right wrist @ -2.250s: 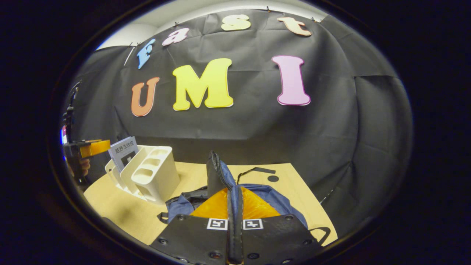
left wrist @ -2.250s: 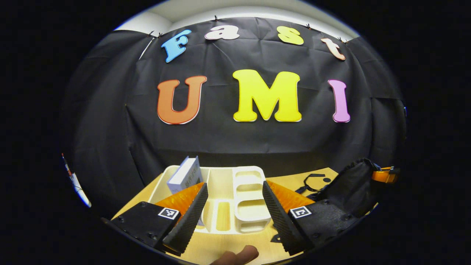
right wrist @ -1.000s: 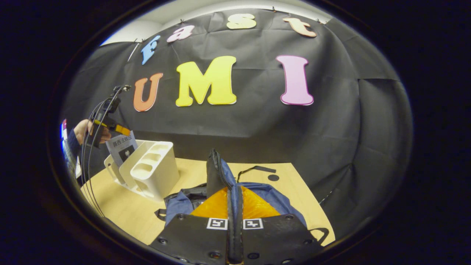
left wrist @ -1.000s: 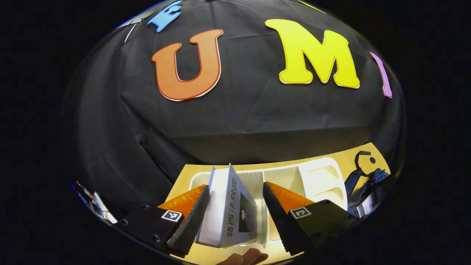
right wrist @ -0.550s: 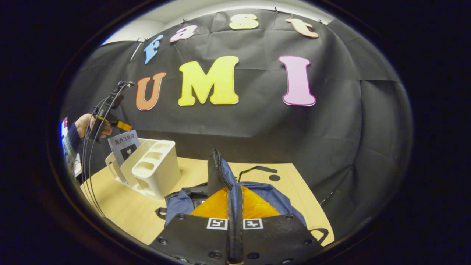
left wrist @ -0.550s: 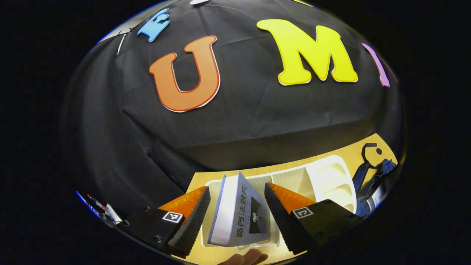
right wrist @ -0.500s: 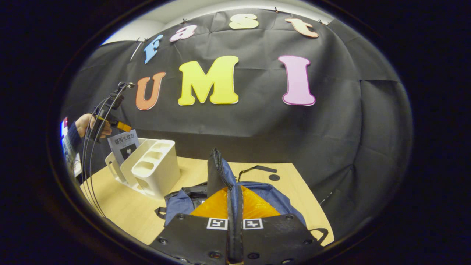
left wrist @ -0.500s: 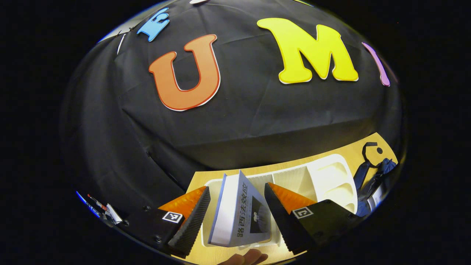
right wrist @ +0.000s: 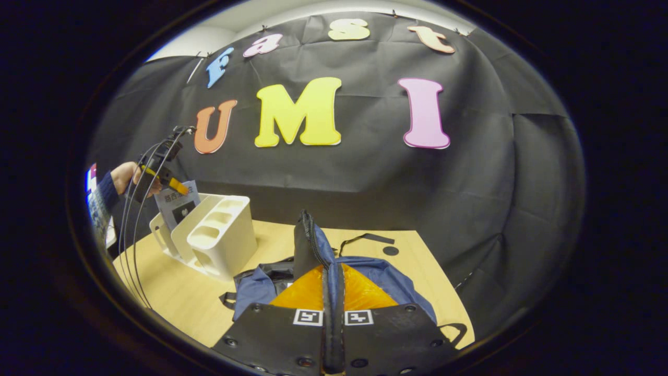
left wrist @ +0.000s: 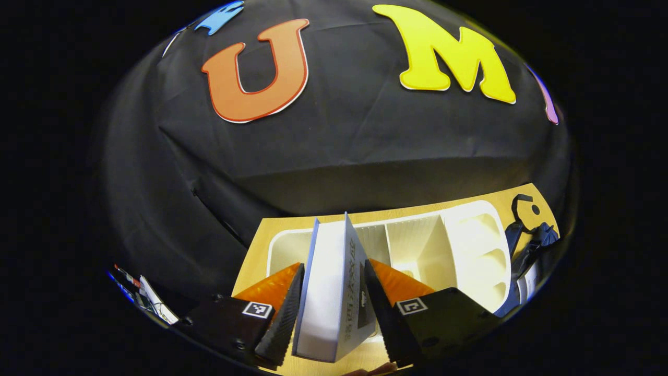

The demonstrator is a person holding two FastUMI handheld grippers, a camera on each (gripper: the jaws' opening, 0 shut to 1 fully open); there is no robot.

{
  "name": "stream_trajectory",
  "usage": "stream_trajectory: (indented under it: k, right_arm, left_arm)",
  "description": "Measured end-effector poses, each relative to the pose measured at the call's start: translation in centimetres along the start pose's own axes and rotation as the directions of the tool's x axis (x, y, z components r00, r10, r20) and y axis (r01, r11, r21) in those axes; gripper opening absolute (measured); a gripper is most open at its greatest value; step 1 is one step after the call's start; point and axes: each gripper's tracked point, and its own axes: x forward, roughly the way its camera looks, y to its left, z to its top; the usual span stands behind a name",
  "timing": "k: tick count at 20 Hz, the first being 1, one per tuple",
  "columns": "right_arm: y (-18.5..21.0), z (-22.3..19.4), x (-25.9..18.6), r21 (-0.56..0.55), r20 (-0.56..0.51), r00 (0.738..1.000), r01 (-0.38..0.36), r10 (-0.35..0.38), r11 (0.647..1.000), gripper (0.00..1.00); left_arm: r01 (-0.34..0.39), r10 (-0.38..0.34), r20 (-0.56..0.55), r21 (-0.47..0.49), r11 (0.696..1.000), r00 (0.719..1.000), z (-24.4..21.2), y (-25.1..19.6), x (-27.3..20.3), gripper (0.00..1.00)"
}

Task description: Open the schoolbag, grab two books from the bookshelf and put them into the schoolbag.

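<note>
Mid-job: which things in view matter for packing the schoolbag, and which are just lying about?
For the job: book, gripped by left tongs; bookshelf; schoolbag, its edge pinched in right tongs.
Just there: table; cables.

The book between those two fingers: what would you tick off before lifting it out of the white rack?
1. Left gripper shut on the book, a finger on each cover: ok.
2. Book sits upright in the bookshelf, free above: ok.
3. Grip firm enough to hold: cannot tell.
4. Right gripper holds the schoolbag flap up: ok.
5. Bag mouth wide enough for the book: cannot tell.
</note>
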Motion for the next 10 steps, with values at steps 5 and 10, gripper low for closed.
stream_trajectory:
  k: [5, 10]
  right_arm:
    - [-0.3, -0.7, 0.2, 0.013, -0.010, 1.000, -0.010, 0.010, 1.000, 0.00]
    - [-0.1, -0.7, 0.0, 0.011, -0.003, 1.000, -0.017, 0.017, 1.000, 0.00]
  left_arm:
    - [0.064, -0.063, -0.042, 0.015, 0.998, 0.997, -0.3, -2.4, -0.3, 0.51]
    - [0.070, -0.065, -0.089, 0.052, 0.996, 0.994, -0.2, -3.9, -0.3, 0.45]
